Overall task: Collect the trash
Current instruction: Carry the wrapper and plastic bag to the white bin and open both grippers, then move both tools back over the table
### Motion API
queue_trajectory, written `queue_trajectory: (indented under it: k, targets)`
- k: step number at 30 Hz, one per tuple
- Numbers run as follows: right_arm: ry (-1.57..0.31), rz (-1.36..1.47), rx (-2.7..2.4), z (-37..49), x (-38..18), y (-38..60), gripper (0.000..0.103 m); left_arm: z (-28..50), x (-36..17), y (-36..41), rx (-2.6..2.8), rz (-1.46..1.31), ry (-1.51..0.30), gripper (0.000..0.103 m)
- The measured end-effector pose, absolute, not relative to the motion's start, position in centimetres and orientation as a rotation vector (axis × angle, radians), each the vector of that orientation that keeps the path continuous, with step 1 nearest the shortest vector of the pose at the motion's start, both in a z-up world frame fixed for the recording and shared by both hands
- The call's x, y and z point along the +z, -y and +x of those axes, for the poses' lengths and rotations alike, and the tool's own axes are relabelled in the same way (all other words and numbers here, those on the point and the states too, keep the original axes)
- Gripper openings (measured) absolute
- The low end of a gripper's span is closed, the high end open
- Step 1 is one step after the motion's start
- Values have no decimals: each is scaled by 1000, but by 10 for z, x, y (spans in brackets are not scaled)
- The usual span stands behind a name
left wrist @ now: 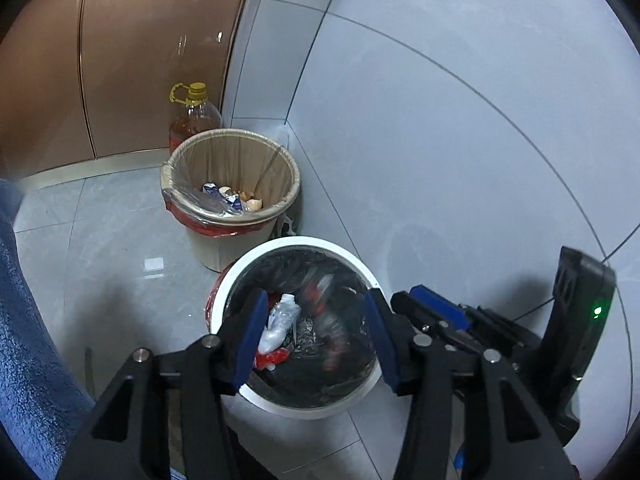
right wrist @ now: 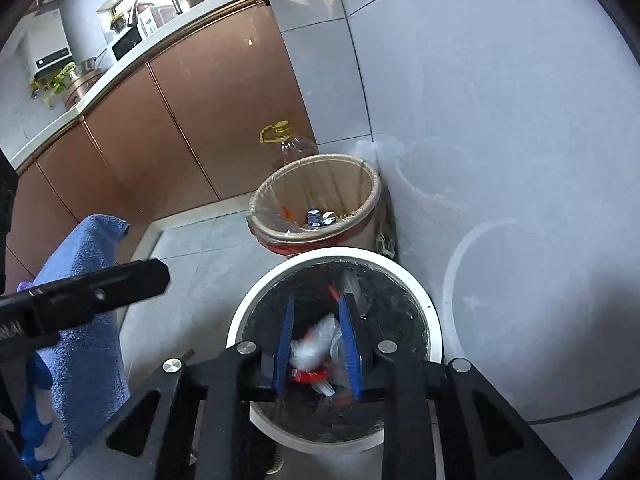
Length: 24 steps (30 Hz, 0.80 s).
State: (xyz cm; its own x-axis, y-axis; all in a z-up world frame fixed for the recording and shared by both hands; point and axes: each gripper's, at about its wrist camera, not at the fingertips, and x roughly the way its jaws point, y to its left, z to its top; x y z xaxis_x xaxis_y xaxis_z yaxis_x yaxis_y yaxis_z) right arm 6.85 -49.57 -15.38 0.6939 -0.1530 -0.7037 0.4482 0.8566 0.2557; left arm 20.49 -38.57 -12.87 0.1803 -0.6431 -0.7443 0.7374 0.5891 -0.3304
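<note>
- I am holding my left gripper (left wrist: 316, 332) with its jaws spread wide and nothing between the pads; the white-rimmed bin (left wrist: 256, 268) with its black liner is lying directly ahead of and below the jaws.
- I am holding my right gripper (right wrist: 318, 340) with its jaws partly open, narrower than the left; nothing is visibly clamped. It is also hanging over the same white-rimmed bin (right wrist: 256, 292).
- A crushed clear plastic bottle (left wrist: 280, 320) is lying in the bin just inside my left gripper's left pad, its neck pointing away from me, so its long axis is running roughly along the fingers, not across them.
- In the right wrist view that clear plastic (right wrist: 316, 344) is showing in the gap between the right pads, below them, with a red scrap (right wrist: 308, 376) beneath.
- A blurred red and dark item (left wrist: 324, 312) is showing nearer the middle of the left jaws; I cannot tell whether it is falling or at rest.
- Judgement: the trash is already sitting inside the bin, so both grippers are about equally near and neither needs to close.
- A tan bin (left wrist: 232, 176) with eggshells and an oil jug (left wrist: 194, 116) are standing farther ahead, beyond the jaws.
</note>
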Motion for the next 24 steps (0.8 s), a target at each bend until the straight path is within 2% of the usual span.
queue_trajectory:
  k: [7, 20, 24]
  targets:
    - [-669, 444, -342, 58, -128, 485, 33, 195, -88, 341, -930, 46, -847, 49]
    - [-454, 307, -134, 38, -6, 379, 43, 146, 12, 179, -750, 38, -607, 49]
    - [-420, 273, -49, 36, 18, 343, 44, 130, 27, 116, -643, 27, -554, 59]
